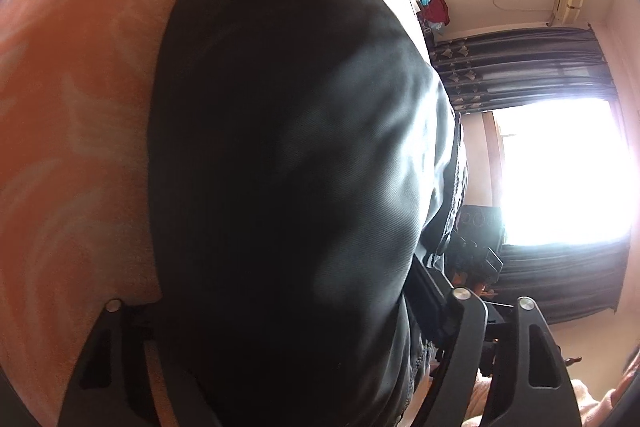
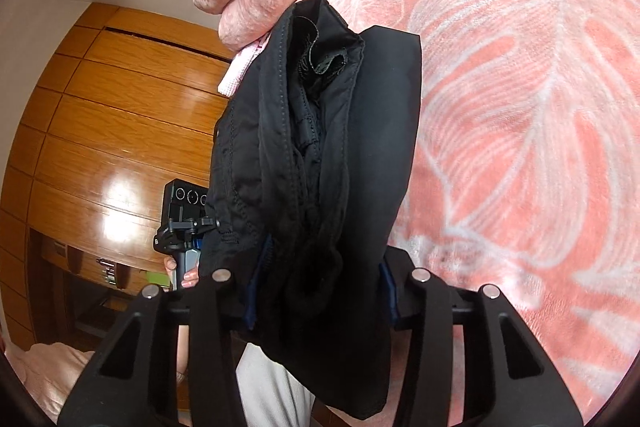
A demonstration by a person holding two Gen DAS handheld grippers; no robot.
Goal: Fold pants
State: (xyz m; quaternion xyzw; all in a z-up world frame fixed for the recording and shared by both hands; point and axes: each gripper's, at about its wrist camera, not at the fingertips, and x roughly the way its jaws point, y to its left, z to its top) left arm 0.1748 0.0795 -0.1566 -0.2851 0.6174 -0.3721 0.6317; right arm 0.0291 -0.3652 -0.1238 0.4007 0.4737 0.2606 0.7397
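The black pants [image 2: 320,155] hang bunched above the pink bed blanket [image 2: 520,107], long axis running away from the right gripper [image 2: 320,287], whose fingers clamp the fabric. The left gripper [image 1: 280,307] grips the same bundle alongside.

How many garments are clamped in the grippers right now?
1: black pants, bundled between the right gripper fingers; the same fabric fills the left gripper. Others may be hidden.

Both wrist cameras look forward along their fingers, slightly downward, very near the black pants [image 1: 280,147]; both views share the pants and the pink bedspread [image 2: 520,107]
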